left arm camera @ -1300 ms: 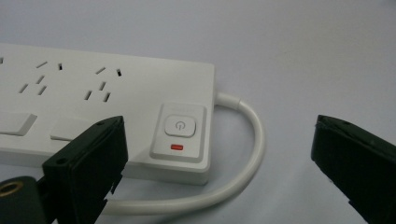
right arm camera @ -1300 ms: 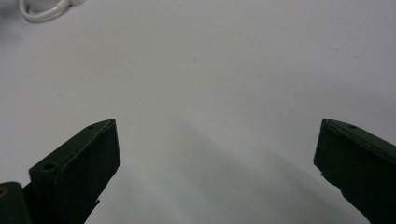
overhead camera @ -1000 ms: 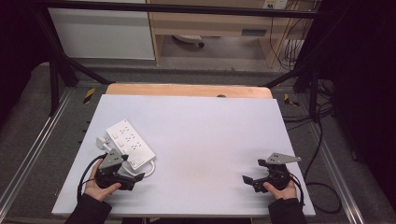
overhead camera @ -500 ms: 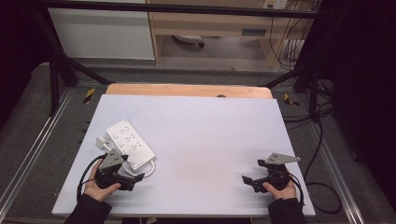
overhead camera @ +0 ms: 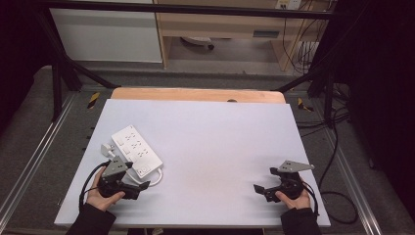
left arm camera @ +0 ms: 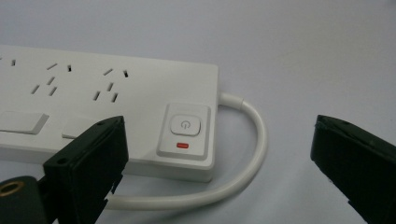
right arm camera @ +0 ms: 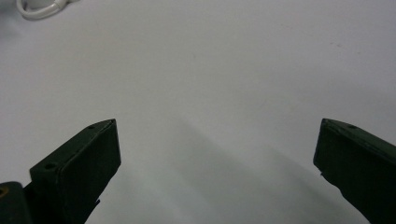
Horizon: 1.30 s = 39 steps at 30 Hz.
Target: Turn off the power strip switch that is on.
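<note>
Dark surroundings frame a pale bench [overhead camera: 210, 147] with a wooden strip along its far edge and metal rails and cables on the floor around it. From the high view, a white power strip [overhead camera: 137, 150] lies diagonally at the near left of the bench, its cord [overhead camera: 155, 179] looping out from its near end and its plug [overhead camera: 106, 149] just to its left. The left gripper [overhead camera: 138, 188] sits near the left front edge, pointing right, just near of the strip's switch end. The right gripper [overhead camera: 260, 189] rests well apart at the near right, pointing left. Between them the bench is bare, so there is wide room to slide or turn the strip toward the middle or far side; only the left and near edges are close.

In the left gripper view, the jaws stand wide apart, empty. The strip's switch [left arm camera: 185, 130] with its red mark lies between them, slightly left, and the cord curls off the strip's right end and back under its near side.

I judge the strip a rigid, light plastic body with smooth, somewhat slippery faces; clamping across its narrow width near the switch end looks soundest. The cord is stiff but springy and would drag behind.

In the right gripper view, the jaws are also spread wide over bare bench, with a bit of white cord [right arm camera: 39, 9] at the far left corner.
</note>
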Motion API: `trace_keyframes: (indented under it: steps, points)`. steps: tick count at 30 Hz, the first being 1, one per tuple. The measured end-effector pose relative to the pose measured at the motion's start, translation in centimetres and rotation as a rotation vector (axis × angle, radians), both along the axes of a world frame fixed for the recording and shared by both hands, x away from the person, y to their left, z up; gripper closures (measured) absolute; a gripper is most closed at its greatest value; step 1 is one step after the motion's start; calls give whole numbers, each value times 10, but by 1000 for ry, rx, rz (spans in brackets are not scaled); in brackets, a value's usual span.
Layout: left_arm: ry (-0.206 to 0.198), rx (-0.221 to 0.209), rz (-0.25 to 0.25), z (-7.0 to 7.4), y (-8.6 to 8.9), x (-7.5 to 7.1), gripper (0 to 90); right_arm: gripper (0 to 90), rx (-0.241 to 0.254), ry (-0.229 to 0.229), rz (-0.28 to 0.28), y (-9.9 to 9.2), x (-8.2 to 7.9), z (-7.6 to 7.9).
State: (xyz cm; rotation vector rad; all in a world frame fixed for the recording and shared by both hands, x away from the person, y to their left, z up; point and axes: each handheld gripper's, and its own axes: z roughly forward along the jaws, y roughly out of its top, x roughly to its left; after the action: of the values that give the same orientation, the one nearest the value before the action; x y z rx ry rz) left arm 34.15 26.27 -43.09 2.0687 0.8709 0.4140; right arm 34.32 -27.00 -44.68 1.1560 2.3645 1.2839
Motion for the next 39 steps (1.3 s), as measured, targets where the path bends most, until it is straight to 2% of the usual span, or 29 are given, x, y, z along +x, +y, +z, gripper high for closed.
trace_keyframes:
  steps: [39]
  points:
    - [-6,12,42,7,12,1,41,12,-16,-2,-2,0,0,-1]
